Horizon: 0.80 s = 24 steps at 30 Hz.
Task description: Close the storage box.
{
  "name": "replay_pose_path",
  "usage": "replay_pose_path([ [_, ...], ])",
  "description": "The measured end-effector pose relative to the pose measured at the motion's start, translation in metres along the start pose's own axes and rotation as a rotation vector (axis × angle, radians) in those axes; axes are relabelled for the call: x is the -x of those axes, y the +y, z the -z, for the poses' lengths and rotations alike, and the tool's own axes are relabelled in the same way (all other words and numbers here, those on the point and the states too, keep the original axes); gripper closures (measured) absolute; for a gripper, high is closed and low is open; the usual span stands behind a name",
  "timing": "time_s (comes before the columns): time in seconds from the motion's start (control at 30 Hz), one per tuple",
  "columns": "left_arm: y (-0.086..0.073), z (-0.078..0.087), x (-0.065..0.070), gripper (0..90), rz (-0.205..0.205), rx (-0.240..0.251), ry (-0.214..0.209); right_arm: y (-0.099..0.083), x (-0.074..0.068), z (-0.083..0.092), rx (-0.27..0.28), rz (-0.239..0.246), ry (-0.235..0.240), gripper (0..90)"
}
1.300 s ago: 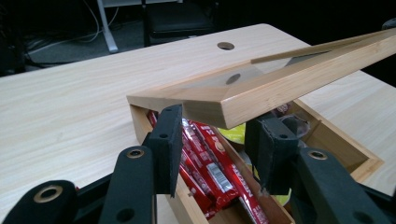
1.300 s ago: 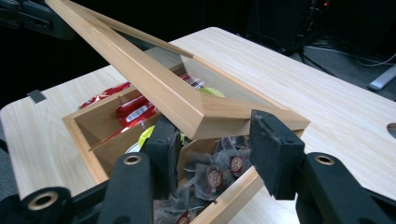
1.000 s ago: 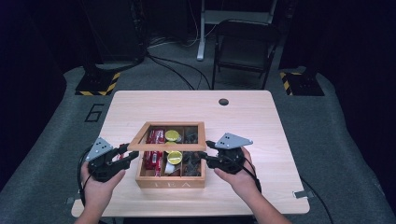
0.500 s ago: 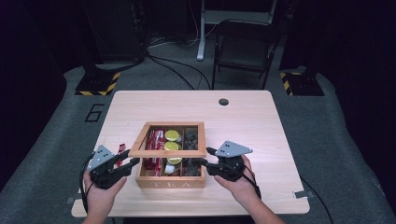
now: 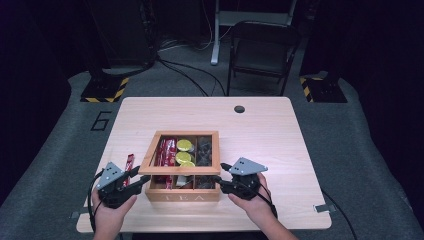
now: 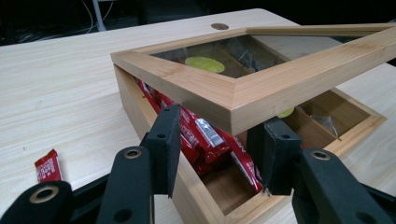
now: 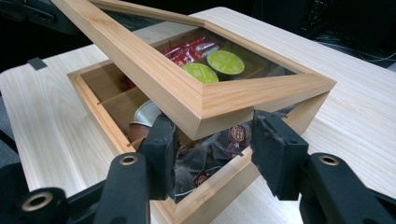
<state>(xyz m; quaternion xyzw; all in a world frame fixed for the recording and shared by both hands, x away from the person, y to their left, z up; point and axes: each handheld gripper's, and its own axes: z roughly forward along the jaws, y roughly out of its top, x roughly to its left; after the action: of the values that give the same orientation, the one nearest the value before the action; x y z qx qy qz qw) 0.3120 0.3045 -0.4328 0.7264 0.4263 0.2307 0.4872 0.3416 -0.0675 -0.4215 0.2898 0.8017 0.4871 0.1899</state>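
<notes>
I have the wooden tea box [image 5: 182, 187] sitting near the front edge of the table [image 5: 280, 135], a little left of its middle, with its glass-paned lid [image 5: 181, 168] raised at the front and slanting down toward the far side. My left gripper [image 5: 141, 179] is at the lid's front left corner; in the left gripper view that corner [image 6: 233, 105] sits between the two black jaws, which stand partly apart with one pad on each side of it, though I cannot tell from here whether the pads actually press the wood. My right gripper [image 5: 223, 181] is at the front right corner of the lid; in the right gripper view the corner [image 7: 205, 109] lies just above and between the pads, and these jaws have just been opening a little, with the lid's corner between them. Under the lid I see red sachets [image 6: 205, 135] in the left compartment, two green-topped capsules [image 7: 212, 67] toward the middle, and dark tea bags [image 7: 210, 156] in the front right compartment. A loose red sachet [image 5: 129, 162] lies on the table just left of the box, near my left gripper.
</notes>
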Motion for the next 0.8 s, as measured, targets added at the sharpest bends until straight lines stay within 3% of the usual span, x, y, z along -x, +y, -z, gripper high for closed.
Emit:
replay_pose_path([
  [0.5, -0.015, -0.011, 0.005, 52.2, -0.044, -0.082, -0.016, -0.018, -0.005, -0.010, -0.061, -0.006, 0.009, 47.9],
  [0.8, -0.019, -0.016, 0.006, 45.8, -0.075, -0.132, -0.038, -0.026, -0.008, -0.014, -0.087, -0.005, 0.014, 44.2],
])
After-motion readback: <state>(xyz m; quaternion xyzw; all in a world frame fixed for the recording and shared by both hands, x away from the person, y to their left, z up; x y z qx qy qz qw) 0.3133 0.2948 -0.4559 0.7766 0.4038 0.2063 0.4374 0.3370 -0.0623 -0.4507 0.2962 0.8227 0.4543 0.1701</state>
